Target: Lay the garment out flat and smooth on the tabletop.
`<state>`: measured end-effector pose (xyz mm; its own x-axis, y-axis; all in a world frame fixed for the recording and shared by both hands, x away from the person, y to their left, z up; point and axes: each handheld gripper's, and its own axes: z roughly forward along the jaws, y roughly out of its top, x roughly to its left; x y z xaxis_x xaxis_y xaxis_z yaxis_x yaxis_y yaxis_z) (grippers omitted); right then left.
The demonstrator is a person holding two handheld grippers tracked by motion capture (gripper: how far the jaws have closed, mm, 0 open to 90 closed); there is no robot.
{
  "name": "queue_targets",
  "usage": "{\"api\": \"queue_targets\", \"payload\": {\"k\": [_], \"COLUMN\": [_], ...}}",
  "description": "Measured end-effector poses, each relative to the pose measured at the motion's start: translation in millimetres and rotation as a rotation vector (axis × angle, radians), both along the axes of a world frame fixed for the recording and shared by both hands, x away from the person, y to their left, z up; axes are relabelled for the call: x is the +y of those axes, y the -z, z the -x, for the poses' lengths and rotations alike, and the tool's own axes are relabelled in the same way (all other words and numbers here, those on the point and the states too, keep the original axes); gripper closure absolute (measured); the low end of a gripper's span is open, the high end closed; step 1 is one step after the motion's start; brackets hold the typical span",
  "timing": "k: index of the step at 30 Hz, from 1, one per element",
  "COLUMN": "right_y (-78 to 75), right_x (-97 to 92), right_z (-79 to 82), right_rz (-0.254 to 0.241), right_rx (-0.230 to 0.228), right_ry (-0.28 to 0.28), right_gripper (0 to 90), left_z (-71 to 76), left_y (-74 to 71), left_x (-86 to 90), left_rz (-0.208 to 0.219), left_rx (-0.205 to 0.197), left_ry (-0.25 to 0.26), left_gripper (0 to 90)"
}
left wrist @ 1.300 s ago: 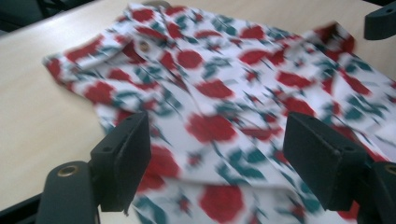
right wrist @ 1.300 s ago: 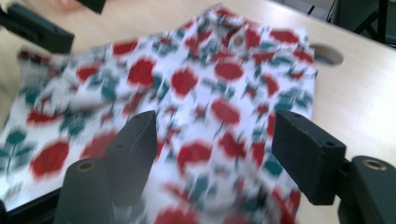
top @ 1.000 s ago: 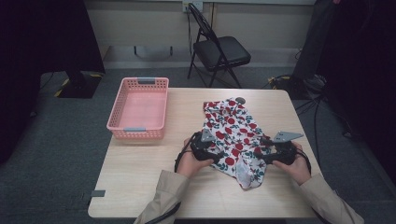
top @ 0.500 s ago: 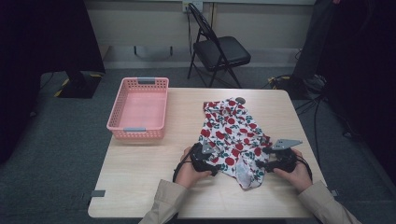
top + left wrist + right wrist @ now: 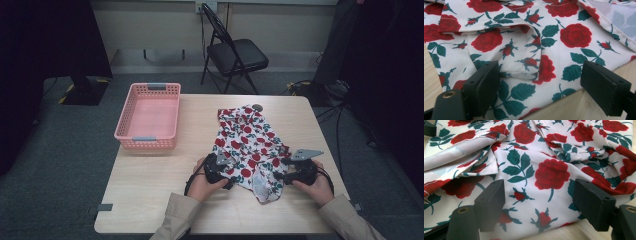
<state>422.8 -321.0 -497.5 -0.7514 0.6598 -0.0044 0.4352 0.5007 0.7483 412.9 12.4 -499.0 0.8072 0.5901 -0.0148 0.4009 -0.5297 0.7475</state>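
Resting low in frame — left gripper (image 5: 226, 172) fingers just spread wider over rose-print cloth (image 5: 250, 145); right gripper (image 5: 284, 175) fingers wide, gripping nothing — hands barely shifted.

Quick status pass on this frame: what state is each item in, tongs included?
Rose-print cloth: crumpled, lying loose on the table, not gripped.
Left tongs: open, jaws just widened, cloth between them but unpinched.
Right tongs: open over the cloth.
Pink basket: upright, empty.
Folding chair: unfolded, unoccupied.
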Motion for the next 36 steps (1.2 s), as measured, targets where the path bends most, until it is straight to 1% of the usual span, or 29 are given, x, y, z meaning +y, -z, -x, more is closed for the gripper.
{"api": "queue_targets", "payload": {"k": [4,6,7,8,12,13,14,15,16,17,18,19,21,22,23,24,25,26,27,28,29,31,34,35,36], "right_y": [-1.6,-5.1,-11.4,-11.4,-24.7,-26.7,-28.7,-29.0,-29.0,-28.6,-26.8,-26.8,-24.3,-23.1,-21.8,-19.6,-18.6,-18.6,-17.9,-17.6,-17.1,-16.6,-14.5,-11.7,-11.7], "right_x": [0.6,1.9,4.5,4.5,16.5,20.8,29.7,34.2,34.2,38.4,45.1,45.1,50.8,53.2,55.6,60.9,63.4,63.4,66.5,69.9,77.3,81.0,91.7,97.7,97.7], "right_z": [-1.0,-2.6,-4.8,-4.8,-13.5,-17.0,-25.6,-30.1,-30.1,-34.9,-45.0,-45.0,-54.5,-58.9,-63.3,-70.9,-74.6,-74.6,-77.9,-80.5,-85.1,-86.8,-91.2,-93.7,-93.7], "right_rz": [0.009,0.005,-0.011,-0.011,-0.034,-0.035,-0.041,-0.041,-0.041,-0.04,-0.052,-0.052,-0.044,-0.046,-0.043,-0.032,-0.036,-0.036,-0.034,-0.024,-0.018,-0.017,-0.001,0.015,0.015], "right_rx": [0.004,-0.011,-0.027,-0.027,-0.058,-0.06,-0.059,-0.058,-0.058,-0.055,-0.048,-0.048,-0.044,-0.038,-0.035,-0.038,-0.036,-0.036,-0.029,-0.035,-0.034,-0.033,-0.031,-0.027,-0.027], "right_ry": [-0.004,0.0,-0.005,-0.005,-0.017,-0.022,-0.032,-0.034,-0.034,-0.036,-0.039,-0.039,-0.03,-0.028,-0.028,-0.019,-0.023,-0.023,-0.025,-0.025,-0.039,-0.045,-0.06,-0.069,-0.069], "right_gripper": [25.9,26.3,27.2,27.2,30.5,30.6,33.1,33.5,33.5,34.2,37.4,37.4,39.5,42.1,42.7,45.6,48.8,48.8,49.3,50.3,54.5,55.9,59.3,60.8,60.8], "left_z": [-0.1,0.0,0.0,0.0,0.0,0.0,0.0,0.0,0.0,0.0,0.0,0.0,0.0,0.0,0.0,-0.1,-0.1,-0.1,-0.1,0.0,0.0,0.0,0.0,0.0,0.0], "left_y": [0.0,0.0,0.0,0.0,0.0,0.0,0.0,0.0,0.0,0.0,0.0,0.0,0.0,0.0,0.0,0.0,0.0,0.0,0.0,0.0,0.0,0.0,0.0,0.0,0.0], "left_x": [0.2,0.1,0.1,0.1,0.1,0.1,0.1,0.1,0.1,0.1,0.1,0.1,0.1,0.1,0.1,0.1,0.1,0.1,0.1,0.1,0.1,0.1,0.1,0.1,0.1], "left_rz": [0.0,0.0,0.0,0.0,0.0,0.0,0.0,0.0,0.0,0.0,-0.001,-0.001,-0.001,-0.001,-0.001,0.0,0.0,0.0,0.0,-0.001,0.0,0.0,0.0,0.0,0.0], "left_rx": [0.0,0.0,-0.001,0.0,0.0,-0.001,-0.001,0.0,-0.001,0.0,-0.001,-0.001,-0.001,0.0,0.0,0.0,0.0,0.0,0.0,0.0,0.0,0.0,0.0,0.0,0.0], "left_ry": [0.001,0.001,0.001,0.001,0.001,0.001,0.001,0.001,0.001,0.001,0.001,0.001,0.001,0.001,0.001,0.001,0.001,0.001,0.001,0.001,0.001,0.001,0.001,0.001,0.001], "left_gripper": [15.9,15.9,15.9,15.9,15.9,15.9,15.9,15.9,15.9,15.9,15.9,15.9,15.9,15.9,15.9,15.9,15.9,15.9,15.9,15.9,15.9,15.9,15.9,15.9,15.9]}}
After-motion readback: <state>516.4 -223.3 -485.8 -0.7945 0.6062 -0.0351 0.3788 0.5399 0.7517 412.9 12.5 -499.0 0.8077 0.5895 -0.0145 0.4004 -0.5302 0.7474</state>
